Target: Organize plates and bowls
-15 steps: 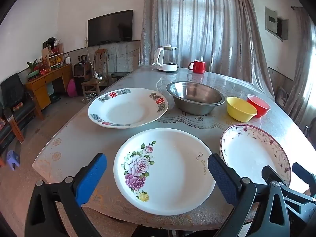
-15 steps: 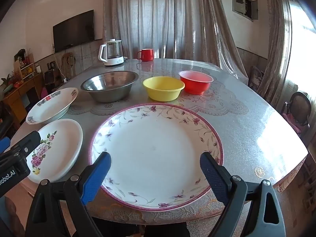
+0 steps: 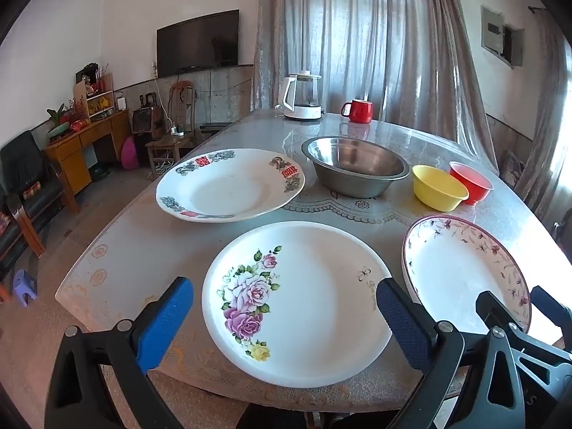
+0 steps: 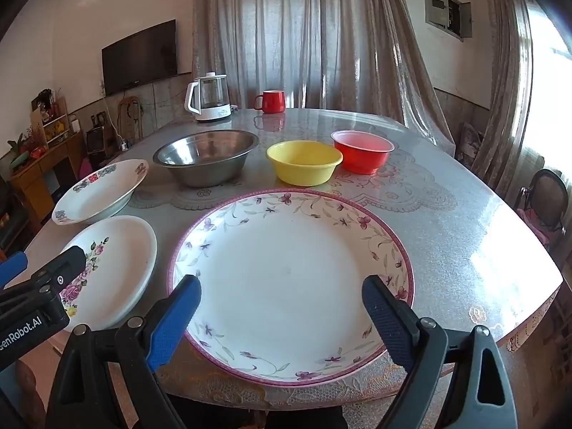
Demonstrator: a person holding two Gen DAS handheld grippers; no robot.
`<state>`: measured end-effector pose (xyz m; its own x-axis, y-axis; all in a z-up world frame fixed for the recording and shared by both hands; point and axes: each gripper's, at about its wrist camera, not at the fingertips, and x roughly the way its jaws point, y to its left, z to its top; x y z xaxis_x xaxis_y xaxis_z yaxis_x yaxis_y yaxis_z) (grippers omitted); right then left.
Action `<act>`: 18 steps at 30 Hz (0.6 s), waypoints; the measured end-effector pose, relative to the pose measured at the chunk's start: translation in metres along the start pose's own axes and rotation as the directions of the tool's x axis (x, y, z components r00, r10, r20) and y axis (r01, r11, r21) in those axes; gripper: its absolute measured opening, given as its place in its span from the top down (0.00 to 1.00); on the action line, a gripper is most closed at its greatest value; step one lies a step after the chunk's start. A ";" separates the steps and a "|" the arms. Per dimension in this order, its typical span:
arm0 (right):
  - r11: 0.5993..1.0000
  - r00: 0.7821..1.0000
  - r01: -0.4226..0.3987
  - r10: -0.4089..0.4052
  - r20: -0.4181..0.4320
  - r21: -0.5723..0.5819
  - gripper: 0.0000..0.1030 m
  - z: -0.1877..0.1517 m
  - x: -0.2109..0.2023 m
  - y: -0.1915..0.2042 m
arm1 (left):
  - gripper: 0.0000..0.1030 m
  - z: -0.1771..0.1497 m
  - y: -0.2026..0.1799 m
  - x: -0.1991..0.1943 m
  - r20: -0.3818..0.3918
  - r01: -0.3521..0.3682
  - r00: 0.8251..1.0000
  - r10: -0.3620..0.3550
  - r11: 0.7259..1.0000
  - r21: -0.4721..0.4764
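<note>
Plates [image 4: 291, 282] untouched; left gripper [image 4: 32, 307] reads "GenRobot.AI"; both grippers' jaws released.

left tongs [image 3: 284, 316] | right tongs [image 4: 282, 307] — black frames, blue ribbed pads, silver rivets — white "GenRobot.AI" lettering

From my left wrist feed, my right gripper [image 3: 514, 307] hides the near rim of the purple-rimmed plate [image 3: 461, 268]; beyond that plate, the yellow bowl [image 3: 438, 187] covers part of the red bowl [image 3: 472, 180].

Home dining-living room: table [image 3: 150, 250], wall TV [image 3: 197, 43], curtains [image 3: 357, 35], wooden cabinet [image 3: 85, 146], kettle [image 3: 302, 96].
</note>
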<state>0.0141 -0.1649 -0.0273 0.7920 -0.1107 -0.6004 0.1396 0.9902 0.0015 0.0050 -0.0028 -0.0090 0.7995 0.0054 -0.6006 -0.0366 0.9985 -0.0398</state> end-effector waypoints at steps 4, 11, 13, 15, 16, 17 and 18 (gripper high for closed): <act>1.000 1.000 -0.004 0.004 0.000 -0.002 0.10 0.001 0.001 -0.002 | 0.00 0.000 -0.001 0.000 -0.003 0.003 1.000 -0.003 1.000 0.004; 1.000 1.000 -0.006 0.006 0.003 -0.011 0.10 0.000 0.004 0.002 | 0.00 0.001 -0.001 -0.001 -0.002 0.004 1.000 -0.004 1.000 0.009; 1.000 1.000 -0.008 0.008 0.005 -0.014 0.10 0.001 0.004 0.003 | 0.00 0.002 -0.002 -0.001 -0.003 0.004 1.000 -0.004 1.000 0.011; 1.000 1.000 -0.008 0.008 0.008 -0.018 0.10 0.001 0.004 0.003 | 0.00 0.002 -0.002 -0.001 -0.003 0.003 1.000 -0.003 1.000 0.012; 1.000 1.000 -0.005 0.005 0.010 -0.020 0.10 0.001 0.004 0.004 | 0.00 0.002 -0.002 -0.001 -0.003 0.005 1.000 -0.005 1.000 0.011; 1.000 1.000 -0.005 0.005 0.012 -0.022 0.10 0.001 0.003 0.004 | 0.00 0.002 -0.002 -0.001 -0.004 0.004 1.000 -0.004 1.000 0.011; 1.000 1.000 -0.006 0.007 0.013 -0.021 0.10 0.001 0.003 0.004 | 0.00 0.002 -0.002 -0.001 -0.005 0.004 1.000 -0.004 1.000 0.011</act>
<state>0.0177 -0.1616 -0.0280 0.8007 -0.1052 -0.5897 0.1221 0.9925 -0.0114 0.0055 -0.0047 -0.0071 0.7969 0.0012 -0.6041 -0.0271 0.9991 -0.0337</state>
